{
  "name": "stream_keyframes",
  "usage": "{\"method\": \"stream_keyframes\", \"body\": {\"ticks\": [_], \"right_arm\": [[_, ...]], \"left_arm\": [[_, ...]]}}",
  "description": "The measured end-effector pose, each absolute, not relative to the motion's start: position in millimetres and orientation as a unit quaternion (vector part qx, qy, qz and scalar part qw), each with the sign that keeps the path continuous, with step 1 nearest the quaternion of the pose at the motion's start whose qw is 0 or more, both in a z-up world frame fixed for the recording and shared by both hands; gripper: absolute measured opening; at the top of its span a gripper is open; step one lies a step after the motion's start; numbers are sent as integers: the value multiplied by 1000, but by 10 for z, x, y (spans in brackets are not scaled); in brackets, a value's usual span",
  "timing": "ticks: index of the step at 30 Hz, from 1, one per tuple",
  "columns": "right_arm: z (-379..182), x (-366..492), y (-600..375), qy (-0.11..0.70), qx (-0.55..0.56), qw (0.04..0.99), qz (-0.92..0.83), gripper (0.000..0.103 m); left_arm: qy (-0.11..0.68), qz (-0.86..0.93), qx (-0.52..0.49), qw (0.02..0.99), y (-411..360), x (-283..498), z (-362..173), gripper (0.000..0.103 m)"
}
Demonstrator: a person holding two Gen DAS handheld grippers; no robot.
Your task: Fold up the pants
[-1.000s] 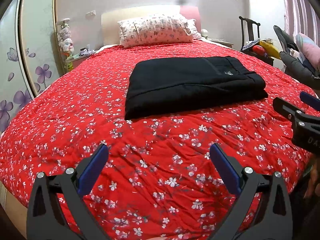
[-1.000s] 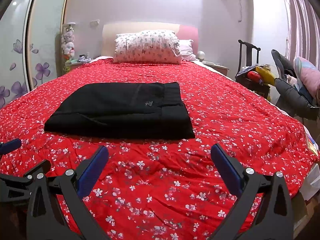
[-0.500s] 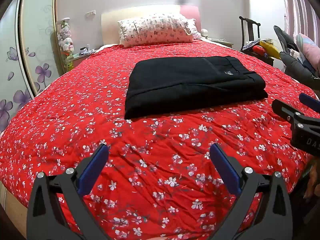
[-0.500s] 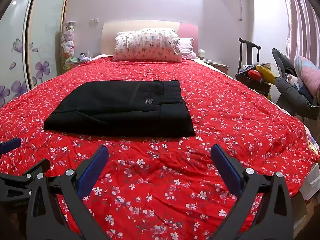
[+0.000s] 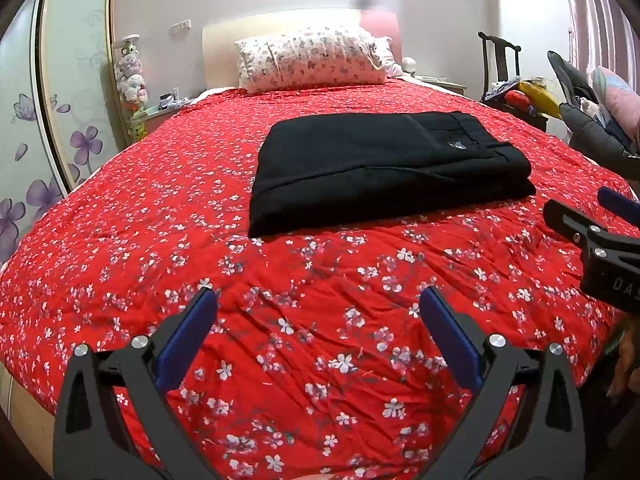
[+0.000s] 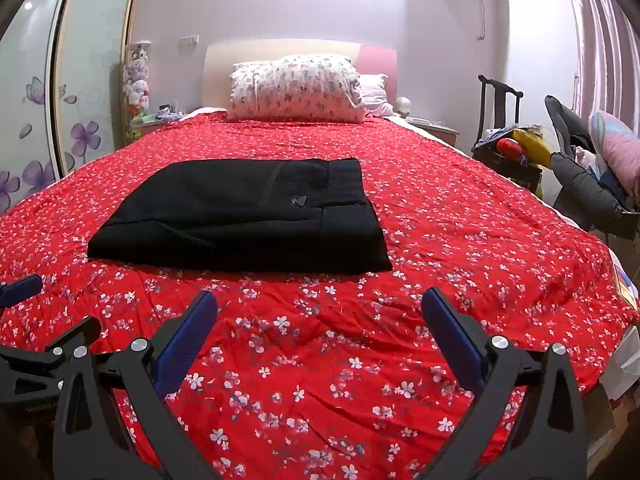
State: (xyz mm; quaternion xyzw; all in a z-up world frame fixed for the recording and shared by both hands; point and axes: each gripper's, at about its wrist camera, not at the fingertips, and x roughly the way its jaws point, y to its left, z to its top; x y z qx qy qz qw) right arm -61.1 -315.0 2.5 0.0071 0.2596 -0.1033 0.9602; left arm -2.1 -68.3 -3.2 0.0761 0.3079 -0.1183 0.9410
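Note:
The black pants [image 5: 384, 168] lie folded into a flat rectangle in the middle of the red flowered bedspread [image 5: 312, 280], and show left of centre in the right wrist view [image 6: 248, 216]. My left gripper [image 5: 318, 304] is open and empty, held above the spread well short of the pants. My right gripper [image 6: 320, 306] is also open and empty, near the foot of the bed. The right gripper shows at the right edge of the left wrist view [image 5: 600, 236], and the left gripper at the left edge of the right wrist view [image 6: 24, 320].
A patterned pillow [image 6: 296, 88] leans on the headboard. A wardrobe with flower decals [image 5: 48, 128] stands left. A dark chair [image 6: 500, 120] with piled items and more clothing [image 6: 592, 184] stand right of the bed.
Both grippers stay open. The right wrist view has risen slightly, so the pants sit a little lower in frame. The pants have not moved.

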Motion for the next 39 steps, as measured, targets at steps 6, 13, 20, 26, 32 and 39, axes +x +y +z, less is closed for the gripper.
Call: {"method": "stream_keyframes", "body": {"ticks": [6, 13, 20, 26, 32, 39], "right_arm": [[-6, -608, -3166, 261, 7, 960, -102, 102], [-10, -602, -3172, 262, 6, 960, -101, 102], [-24, -596, -3193, 263, 6, 960, -100, 102], [-33, -594, -3200, 264, 6, 959, -99, 102], [-63, -594, -3218, 266, 4, 959, -97, 102], [-61, -563, -3268, 270, 2, 958, -94, 102]], "left_arm": [[308, -118, 77, 941, -685, -21, -31, 101], [308, -119, 76, 941, -688, -22, -28, 101], [309, -119, 76, 941, -687, -23, -32, 101], [308, -117, 77, 941, -689, -32, -37, 101], [309, -118, 76, 941, -700, -63, -73, 101], [304, -124, 70, 942, -627, -67, -57, 101]]}}
